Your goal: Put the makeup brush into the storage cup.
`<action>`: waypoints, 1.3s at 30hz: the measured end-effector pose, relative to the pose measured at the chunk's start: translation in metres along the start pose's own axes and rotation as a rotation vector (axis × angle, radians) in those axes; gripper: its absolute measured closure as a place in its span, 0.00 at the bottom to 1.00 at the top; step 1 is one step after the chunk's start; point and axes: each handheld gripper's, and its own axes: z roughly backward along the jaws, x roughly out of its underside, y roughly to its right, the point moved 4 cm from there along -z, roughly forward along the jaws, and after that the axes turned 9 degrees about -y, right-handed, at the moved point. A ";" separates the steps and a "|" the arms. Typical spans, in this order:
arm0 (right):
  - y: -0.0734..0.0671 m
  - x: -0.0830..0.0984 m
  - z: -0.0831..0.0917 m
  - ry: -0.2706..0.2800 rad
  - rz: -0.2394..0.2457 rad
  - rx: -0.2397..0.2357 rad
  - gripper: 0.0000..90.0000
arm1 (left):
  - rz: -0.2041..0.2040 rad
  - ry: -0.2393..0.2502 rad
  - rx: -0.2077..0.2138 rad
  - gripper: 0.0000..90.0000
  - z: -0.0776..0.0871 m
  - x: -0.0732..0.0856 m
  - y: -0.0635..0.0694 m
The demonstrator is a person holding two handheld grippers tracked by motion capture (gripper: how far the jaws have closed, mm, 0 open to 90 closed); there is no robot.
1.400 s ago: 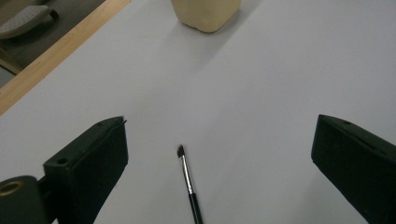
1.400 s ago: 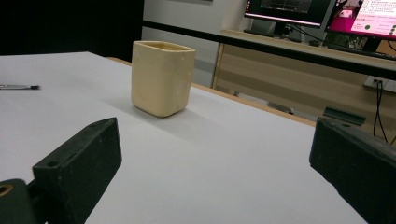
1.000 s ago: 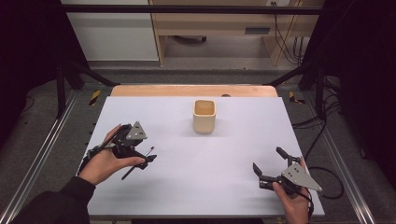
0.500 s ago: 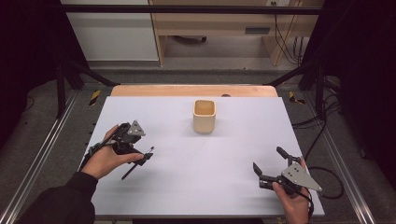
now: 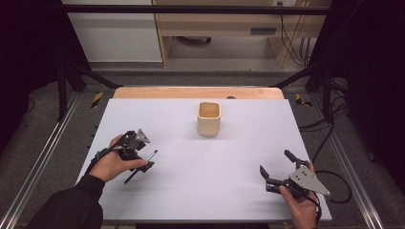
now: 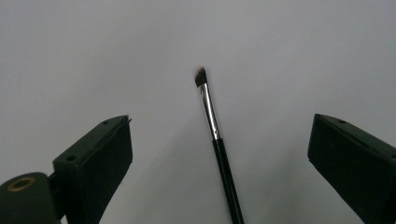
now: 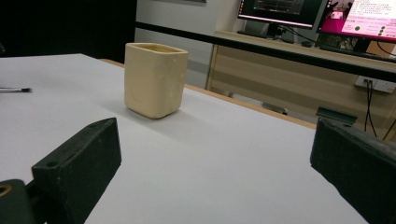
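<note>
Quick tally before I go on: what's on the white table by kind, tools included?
Brushes: 1, the black-handled brush
Cups: 1, the cream cup
Tools: 2, left tool and right tool, both open
Total: 4

White table (image 5: 205, 191) with a wooden far edge, flanked by metal rails (image 5: 43, 157) on grey floor (image 5: 191, 76). Behind: wooden desk (image 5: 229, 26), white cabinet (image 5: 114, 33), hanging cables (image 5: 291, 38). Monitors (image 7: 322, 14) lit on the desk. Dark surrounds.
</note>
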 end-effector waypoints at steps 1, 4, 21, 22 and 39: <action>0.000 0.000 0.000 0.000 -0.001 -0.001 0.02 | 0.000 0.000 0.000 0.07 0.000 0.000 0.000; 0.000 0.000 0.000 -0.001 -0.004 0.000 0.02 | 0.015 -0.008 0.002 0.06 -0.004 0.005 -0.002; 0.002 0.000 0.000 -0.002 -0.009 0.009 0.02 | 0.032 -0.048 0.014 0.07 -0.010 0.020 -0.005; 0.002 0.000 0.000 0.000 -0.009 0.009 0.02 | 0.038 -0.044 0.015 0.07 -0.010 0.020 -0.005; 0.003 0.000 0.000 -0.004 -0.015 0.014 0.02 | 0.045 -0.095 0.025 0.22 -0.015 0.023 -0.003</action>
